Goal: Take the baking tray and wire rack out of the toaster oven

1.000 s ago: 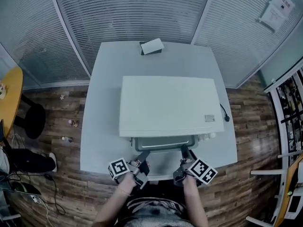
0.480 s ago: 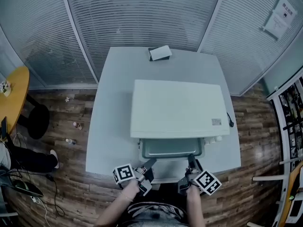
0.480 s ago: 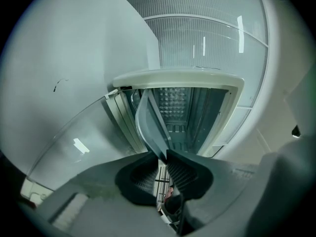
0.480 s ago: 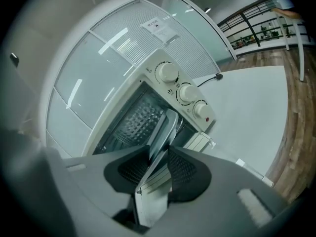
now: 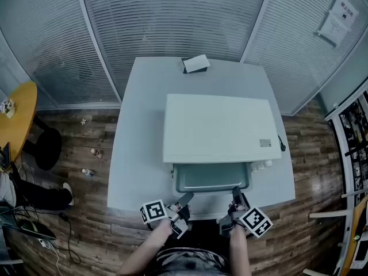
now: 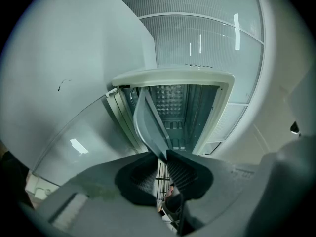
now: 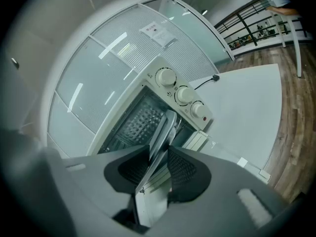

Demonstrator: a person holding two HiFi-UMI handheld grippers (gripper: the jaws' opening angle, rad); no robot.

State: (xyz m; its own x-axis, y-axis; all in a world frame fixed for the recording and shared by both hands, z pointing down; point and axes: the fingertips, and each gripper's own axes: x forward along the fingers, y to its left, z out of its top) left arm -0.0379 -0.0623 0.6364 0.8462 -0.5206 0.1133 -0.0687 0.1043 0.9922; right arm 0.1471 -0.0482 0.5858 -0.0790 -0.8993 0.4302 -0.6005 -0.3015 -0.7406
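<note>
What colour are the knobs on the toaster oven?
The knobs are cream-white, best seen in the right gripper view.

The toaster oven [image 5: 217,128] sits in the middle of the table [image 5: 138,154]. The baking tray [image 5: 211,178] sticks out of the oven's front, toward me. My left gripper [image 5: 185,200] is on the tray's near edge before the oven's left side, my right gripper [image 5: 236,194] before its right side. The knobs [image 7: 183,95] are on the right of the oven's front. A small box [image 5: 195,63] lies behind the oven.
</note>
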